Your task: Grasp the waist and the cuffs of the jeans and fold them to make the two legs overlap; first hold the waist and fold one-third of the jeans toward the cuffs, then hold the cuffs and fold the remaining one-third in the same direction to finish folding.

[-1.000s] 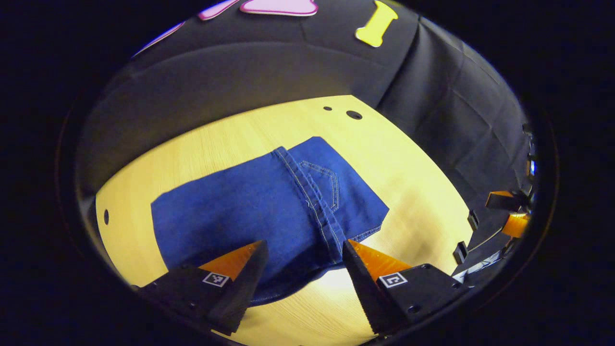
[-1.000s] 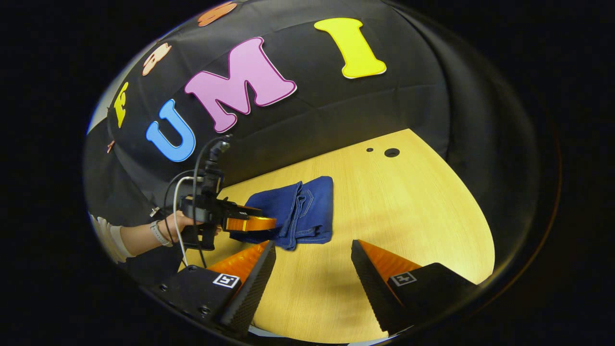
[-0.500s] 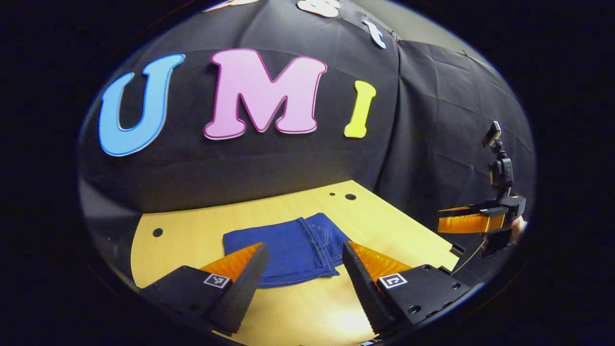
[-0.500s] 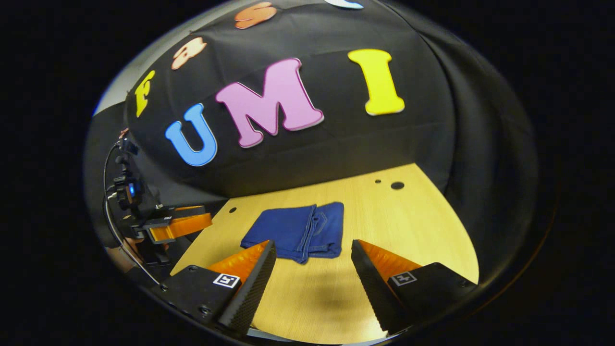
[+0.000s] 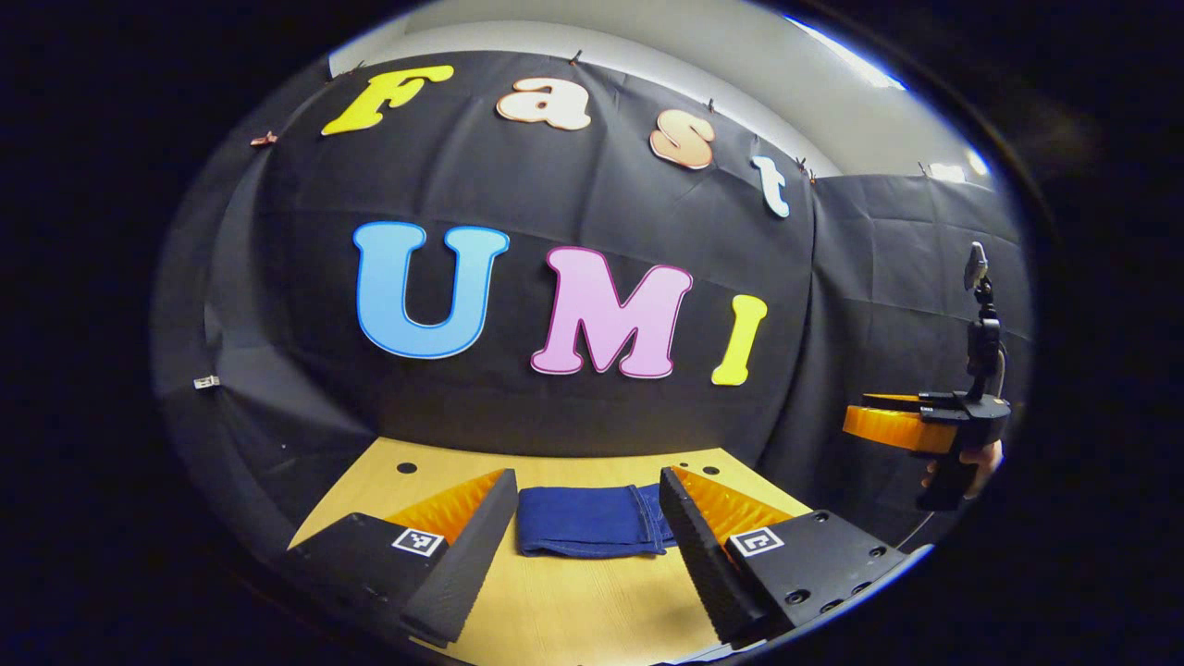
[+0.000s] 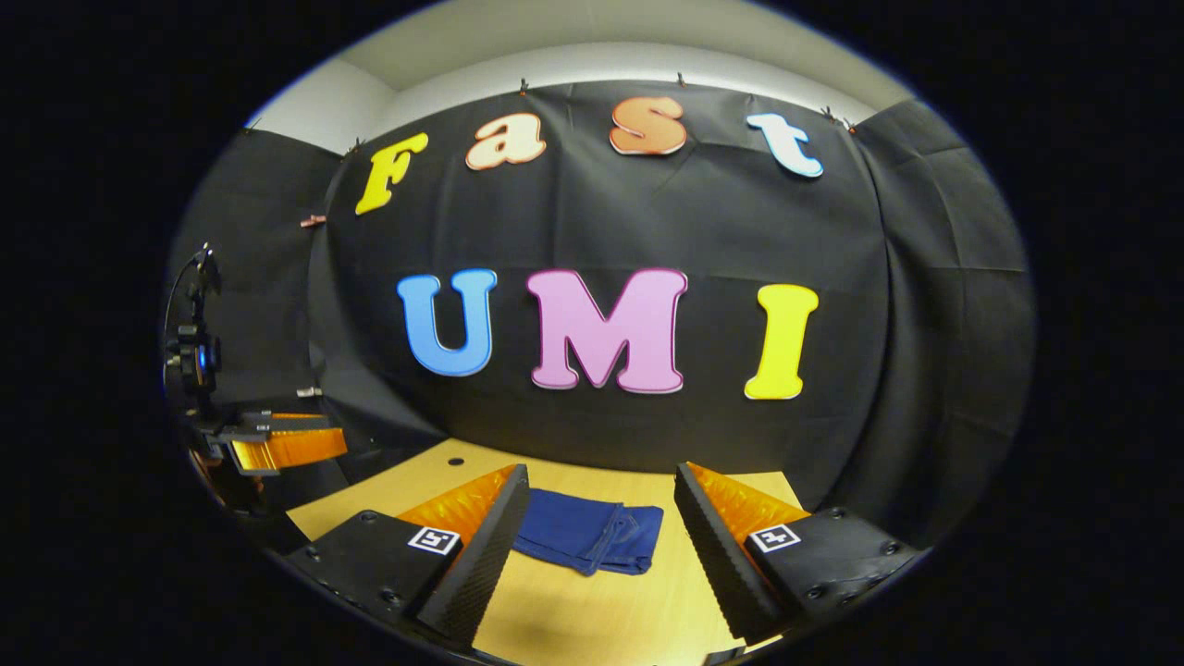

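The jeans point(image 5: 592, 521) lie on the worktop point(image 5: 564, 610) as a compact, flat bundle, and from how they lie the folding seems finished: the layers sit one on another, with a stitched seam and a part of a pocket showing at one end. In the left gripper view the bundle stretches across the picture, its long axis running from side to side, so it lies broadside to the fingers and not end-on. In the right gripper view the jeans point(image 6: 592, 536) sit at a slight angle, with the stacked edges turned toward the camera.

The left gripper point(image 5: 583, 546) holds its fingers wide apart and empty. The bundle appears in the gap between them, but it is ahead and lower, not touched. The right gripper point(image 6: 597, 546) has its fingers spread apart too, with nothing between them, and the jeans are again straight ahead and below.

Both grippers look to be raised and well apart from the cloth. In the left gripper view the right gripper point(image 5: 916, 427) is at the far right edge, held by a hand point(image 5: 971, 458). In the right gripper view the left gripper point(image 6: 277, 446) is at the far left edge. I cannot tell which one is nearer to the jeans. If any more move is needed, I judge that it calls for coming forward and down.
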Demonstrator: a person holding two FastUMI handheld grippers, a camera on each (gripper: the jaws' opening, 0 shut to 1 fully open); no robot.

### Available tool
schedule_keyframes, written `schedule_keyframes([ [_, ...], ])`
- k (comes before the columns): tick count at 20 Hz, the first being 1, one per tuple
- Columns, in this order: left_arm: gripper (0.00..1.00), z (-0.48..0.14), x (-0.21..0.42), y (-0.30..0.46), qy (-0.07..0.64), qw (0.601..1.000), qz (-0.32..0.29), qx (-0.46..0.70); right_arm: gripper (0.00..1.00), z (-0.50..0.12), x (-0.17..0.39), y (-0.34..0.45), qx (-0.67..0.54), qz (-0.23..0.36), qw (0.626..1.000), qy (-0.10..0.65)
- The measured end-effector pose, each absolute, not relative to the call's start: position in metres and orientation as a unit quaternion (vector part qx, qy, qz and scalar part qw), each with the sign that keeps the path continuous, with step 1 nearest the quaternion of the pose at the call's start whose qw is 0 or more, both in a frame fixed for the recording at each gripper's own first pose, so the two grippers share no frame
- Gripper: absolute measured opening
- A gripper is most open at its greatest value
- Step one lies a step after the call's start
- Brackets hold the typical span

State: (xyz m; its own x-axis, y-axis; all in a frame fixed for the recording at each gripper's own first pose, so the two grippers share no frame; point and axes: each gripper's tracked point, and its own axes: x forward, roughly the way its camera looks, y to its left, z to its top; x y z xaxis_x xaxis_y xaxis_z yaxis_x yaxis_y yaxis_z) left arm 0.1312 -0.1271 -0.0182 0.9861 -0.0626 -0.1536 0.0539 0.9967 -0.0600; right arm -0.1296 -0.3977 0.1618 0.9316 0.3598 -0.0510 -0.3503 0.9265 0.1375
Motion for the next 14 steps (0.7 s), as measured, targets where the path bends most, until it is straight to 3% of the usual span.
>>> schedule_keyframes([
  [5,0.96,0.004,0.069,-0.127,0.058,0.997,-0.018,-0.051,0.96,0.197,-0.168,-0.399,0.057,0.143,0.988,-0.014],
  [11,0.96,0.010,0.053,-0.105,0.052,0.998,0.027,-0.033,0.96,0.201,-0.162,-0.390,0.073,0.137,0.988,-0.018],
  [12,0.96,0.013,0.054,-0.099,0.059,0.997,0.039,-0.030,0.89,0.200,-0.160,-0.387,0.081,0.138,0.987,-0.010],
  [13,0.96,0.013,0.053,-0.095,0.063,0.996,0.049,-0.027,0.96,0.199,-0.161,-0.385,0.088,0.141,0.986,-0.008],
  [14,0.96,0.015,0.056,-0.093,0.062,0.997,0.051,-0.023,0.96,0.199,-0.161,-0.385,0.090,0.140,0.986,-0.012],
])
